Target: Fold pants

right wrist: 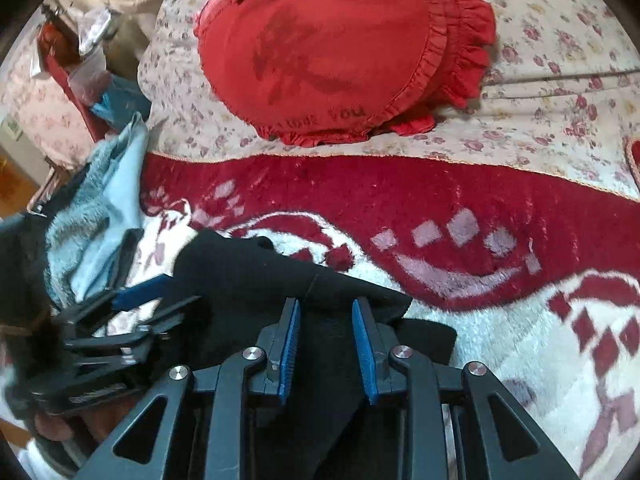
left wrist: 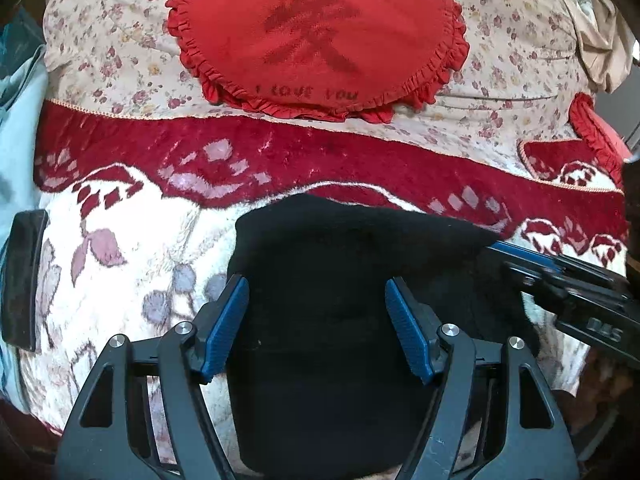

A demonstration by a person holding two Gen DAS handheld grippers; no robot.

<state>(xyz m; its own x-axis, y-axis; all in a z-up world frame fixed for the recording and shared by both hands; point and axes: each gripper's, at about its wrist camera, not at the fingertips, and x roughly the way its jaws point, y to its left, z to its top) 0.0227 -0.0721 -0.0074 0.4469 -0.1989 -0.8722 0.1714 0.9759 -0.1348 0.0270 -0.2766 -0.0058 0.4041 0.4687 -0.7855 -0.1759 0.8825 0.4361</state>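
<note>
The black pants (left wrist: 344,264) lie folded in a narrow stack on a red and white fleece blanket (left wrist: 120,248). My left gripper (left wrist: 317,304) is open, its blue pads wide apart over the middle of the pants, gripping nothing. My right gripper (right wrist: 326,332) is also open, with a narrower gap, above the pants (right wrist: 248,268) near their right edge. The right gripper shows in the left wrist view (left wrist: 568,280) at the right, by the pants' far right corner. The left gripper shows in the right wrist view (right wrist: 136,304) at the left.
A red heart-shaped frilled pillow (left wrist: 320,36) lies on a floral bedspread (left wrist: 112,60) beyond the blanket. A light blue garment (right wrist: 104,208) lies at the left. A dark flat object (left wrist: 24,276) rests at the blanket's left edge. Clutter (right wrist: 84,64) sits beside the bed.
</note>
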